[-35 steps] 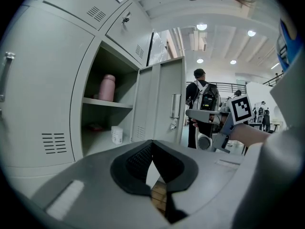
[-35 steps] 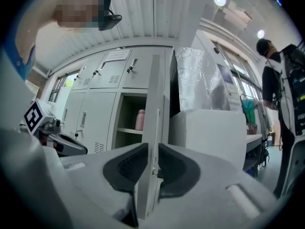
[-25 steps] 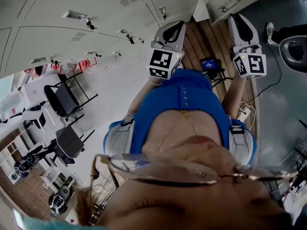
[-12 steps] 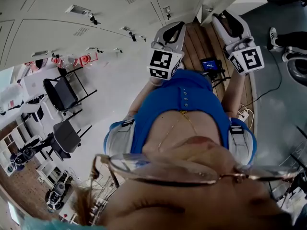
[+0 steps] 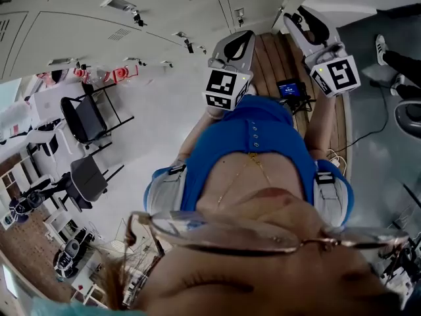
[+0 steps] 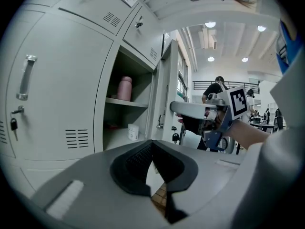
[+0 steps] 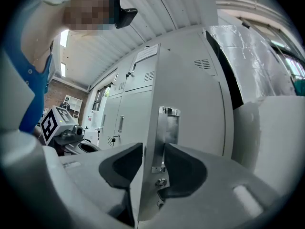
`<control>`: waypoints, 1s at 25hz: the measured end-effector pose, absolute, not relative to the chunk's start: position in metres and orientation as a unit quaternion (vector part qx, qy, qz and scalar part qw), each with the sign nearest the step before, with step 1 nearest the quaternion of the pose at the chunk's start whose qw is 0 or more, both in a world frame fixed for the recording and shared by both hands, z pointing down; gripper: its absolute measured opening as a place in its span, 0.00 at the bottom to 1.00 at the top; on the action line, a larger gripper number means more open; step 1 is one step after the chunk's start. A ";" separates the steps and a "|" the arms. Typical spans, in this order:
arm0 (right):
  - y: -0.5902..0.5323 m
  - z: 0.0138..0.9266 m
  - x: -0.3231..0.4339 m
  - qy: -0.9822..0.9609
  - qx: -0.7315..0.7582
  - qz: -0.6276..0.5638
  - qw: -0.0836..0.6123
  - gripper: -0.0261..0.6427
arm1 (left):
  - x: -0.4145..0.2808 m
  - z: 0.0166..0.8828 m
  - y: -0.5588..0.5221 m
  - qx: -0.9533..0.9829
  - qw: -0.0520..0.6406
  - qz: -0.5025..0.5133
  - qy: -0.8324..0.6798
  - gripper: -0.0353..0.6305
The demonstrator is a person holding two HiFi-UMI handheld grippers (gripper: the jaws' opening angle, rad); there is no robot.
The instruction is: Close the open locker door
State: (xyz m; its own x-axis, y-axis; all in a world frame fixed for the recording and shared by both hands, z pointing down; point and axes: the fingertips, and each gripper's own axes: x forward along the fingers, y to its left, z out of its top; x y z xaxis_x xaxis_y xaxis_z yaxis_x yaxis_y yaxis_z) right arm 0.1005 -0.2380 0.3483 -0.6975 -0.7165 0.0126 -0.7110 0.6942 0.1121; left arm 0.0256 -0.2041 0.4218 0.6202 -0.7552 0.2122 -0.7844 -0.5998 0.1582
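Standing before a long bank of grey metal lockers (image 5: 85, 35) in a big ceiling-lit room; pale floor (image 5: 161, 127) underfoot, with a strip of wooden boards (image 5: 273, 58) along the locker base. One compartment (image 6: 126, 118) is open. Its locker door (image 7: 190, 104) is swung well out from the bank, seen edge-on in the left gripper view and as a broad grey panel in the right gripper view. Two black folding chairs (image 5: 82, 120) stand well apart from the lockers, out on the floor. Person in dark clothing (image 6: 217, 87) far back in the room. Right gripper (image 7: 153, 151): raised to the door's free edge, its claw pinching that edge. One dark pad (image 7: 121, 168) lies on the outer side; the other pad sits against the inner face, just beside the metal latch plate (image 7: 167, 128). Left gripper (image 6: 152, 149): held lower, in front of the blue-shirted chest, aimed at the open compartment. Its claw is pressed together at the tips, nothing in it, touching nothing. Inside the compartment: pink bottle (image 6: 125, 88) upright on the shelf (image 6: 126, 102), small white cup (image 6: 133, 131) on the level below. Neighbouring closed door carries a clear bar handle (image 6: 26, 78), key hanging below it.
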 end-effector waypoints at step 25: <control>-0.287 0.350 0.038 -0.930 0.367 -0.018 -0.001 0.22 | -0.028 0.421 -0.219 0.869 0.127 0.052 -0.476 0.05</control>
